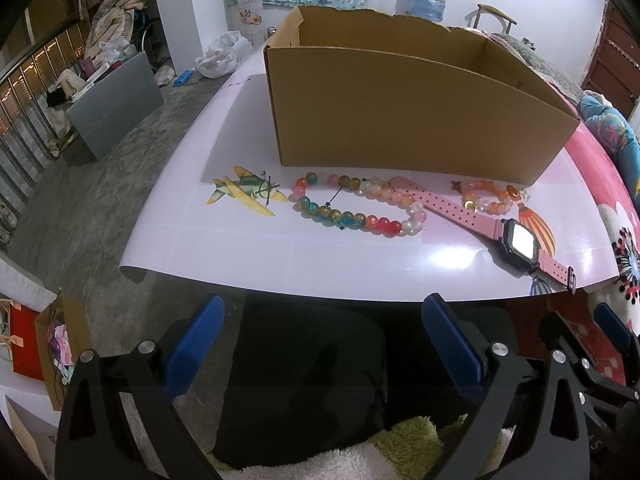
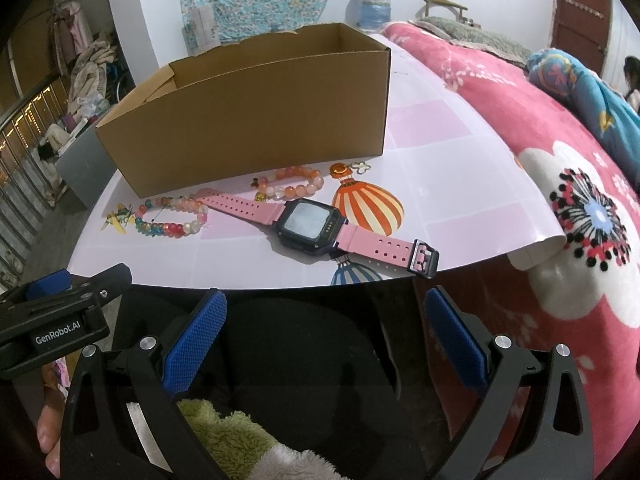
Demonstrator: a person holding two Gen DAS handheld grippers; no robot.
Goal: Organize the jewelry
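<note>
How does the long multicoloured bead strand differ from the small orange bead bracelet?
The long multicoloured bead strand mixes blue, red, pink and white beads; the small orange bead bracelet is orange and pale. The strand sprawls wide and lies left; the bracelet forms a tight ring, right. Both lie before the cardboard box.

Plain brown cardboard box (image 2: 248, 120) at upper centre; watch (image 2: 316, 224) has a pink dotted strap with a black case and buckle; long bead string (image 1: 356, 208) mixes teal, gold, red, pink and milky white; small bracelet (image 1: 488, 198) is orange and white; mat (image 2: 440, 184) is pale lilac with pink checks and an orange-striped balloon print; blanket (image 2: 560, 168) at the right is hot pink with white flowers; gripper pads (image 2: 196, 340) are textured blue
</note>
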